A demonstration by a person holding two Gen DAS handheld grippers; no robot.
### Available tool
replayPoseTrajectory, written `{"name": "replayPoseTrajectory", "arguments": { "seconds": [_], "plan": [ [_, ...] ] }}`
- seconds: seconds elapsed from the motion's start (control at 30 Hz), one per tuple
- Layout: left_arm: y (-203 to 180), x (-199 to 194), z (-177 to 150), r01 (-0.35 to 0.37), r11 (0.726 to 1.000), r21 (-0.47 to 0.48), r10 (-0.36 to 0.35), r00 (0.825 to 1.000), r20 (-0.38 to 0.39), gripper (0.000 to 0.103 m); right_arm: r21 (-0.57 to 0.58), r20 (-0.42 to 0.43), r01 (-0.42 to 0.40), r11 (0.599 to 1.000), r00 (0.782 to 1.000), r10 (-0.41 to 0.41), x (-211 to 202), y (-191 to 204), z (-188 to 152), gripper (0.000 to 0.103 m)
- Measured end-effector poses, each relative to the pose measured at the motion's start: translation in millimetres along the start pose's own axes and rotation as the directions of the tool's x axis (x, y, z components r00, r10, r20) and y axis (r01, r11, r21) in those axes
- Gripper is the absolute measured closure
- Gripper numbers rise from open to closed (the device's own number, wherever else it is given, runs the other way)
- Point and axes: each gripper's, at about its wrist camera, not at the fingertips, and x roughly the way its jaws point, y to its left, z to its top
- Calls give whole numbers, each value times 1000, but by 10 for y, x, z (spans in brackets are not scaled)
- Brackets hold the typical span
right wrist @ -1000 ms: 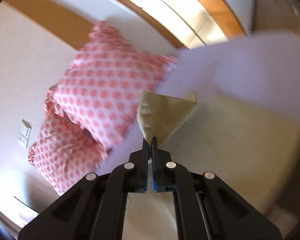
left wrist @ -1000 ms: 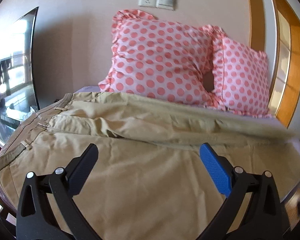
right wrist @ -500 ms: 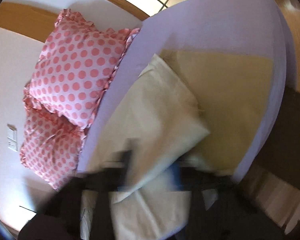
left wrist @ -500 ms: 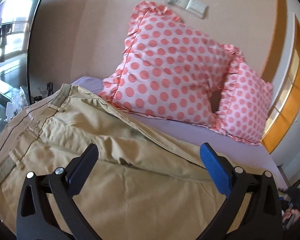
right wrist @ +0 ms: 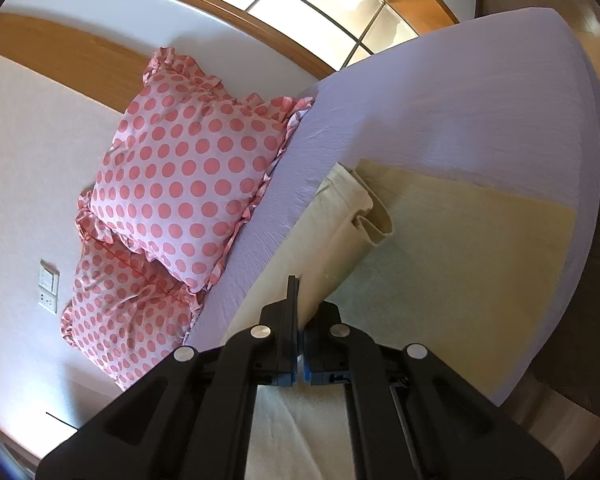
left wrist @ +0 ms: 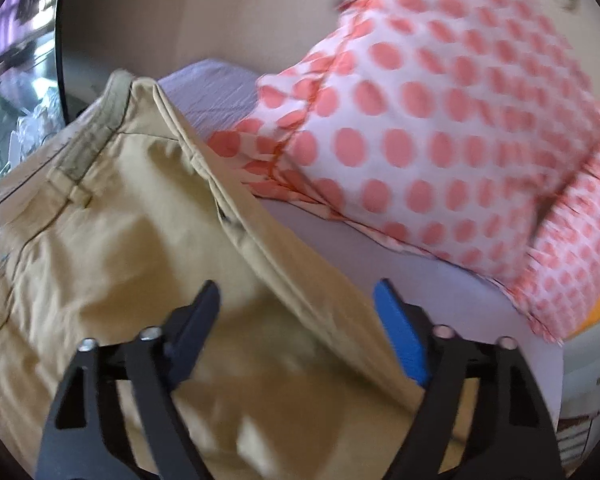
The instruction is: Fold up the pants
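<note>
Tan pants [left wrist: 112, 248] lie on a lilac bed sheet [left wrist: 440, 288], waistband at the left. My left gripper [left wrist: 298, 308] is open, its jaws wide apart just above the folded side edge of the pants, holding nothing. In the right wrist view the pants [right wrist: 452, 240] look pale cream. My right gripper [right wrist: 300, 304] is shut on a pant leg [right wrist: 348, 216], whose hem end is lifted and curls over the other leg lying flat.
Two pink polka-dot pillows [right wrist: 180, 184] lean against the wall at the head of the bed; one shows close in the left wrist view [left wrist: 440, 112]. A dark TV screen [left wrist: 16, 60] stands at the left. The bed edge [right wrist: 592, 208] drops to the wooden floor.
My left gripper has moved closer to the pants' side edge and the pillows, still open. My right gripper has carried the leg end across the bed, away from the pillows.
</note>
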Motion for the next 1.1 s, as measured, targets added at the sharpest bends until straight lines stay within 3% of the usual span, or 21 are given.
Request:
{"name": "replayPoseTrajectory", "arguments": {
  "seconds": [0.03,0.07,0.1,0.17,0.27,0.37,0.43,0.5,0.7,0.9,1.1],
  "plan": [
    [27,114,58,-17,1000,-18,17,1000,-20,48,-2,0,1,1000,1000,-1,15,19,7,102],
    [70,208,101,-24,999,-43,22,999,-34,76,-3,1,5,1000,1000,-5,40,31,20,102],
    [128,254,119,-9,997,-75,6,999,-40,88,-1,1,4,1000,1000,-4,72,47,24,102],
    [178,208,107,29,994,-106,-31,999,-21,94,-3,5,-5,1000,1000,5,129,74,60,102],
    [157,-273,-38,74,997,-32,-71,995,63,95,-15,35,-22,1000,999,22,81,129,142,102],
    [324,-1054,-370,152,988,20,-153,975,160,94,-16,84,-50,999,995,51,-143,96,210,102],
    [572,-1558,-787,174,984,46,-179,961,211,93,-15,96,-41,999,994,43,-246,11,205,102],
    [821,-1810,-1245,162,986,29,-164,963,216,90,-4,84,-5,1000,996,6,-260,-90,154,102],
    [1365,-1802,-2144,155,984,-86,-140,978,157,89,64,42,78,995,996,-81,-255,-510,-28,101],
    [1420,-1800,-2244,181,980,-77,-164,969,187,89,43,51,94,995,994,-96,-351,-532,-68,101],
    [1397,-1805,-2303,196,979,-57,-181,964,196,84,14,48,161,987,986,-162,-424,-545,-77,101]
  ]
}}
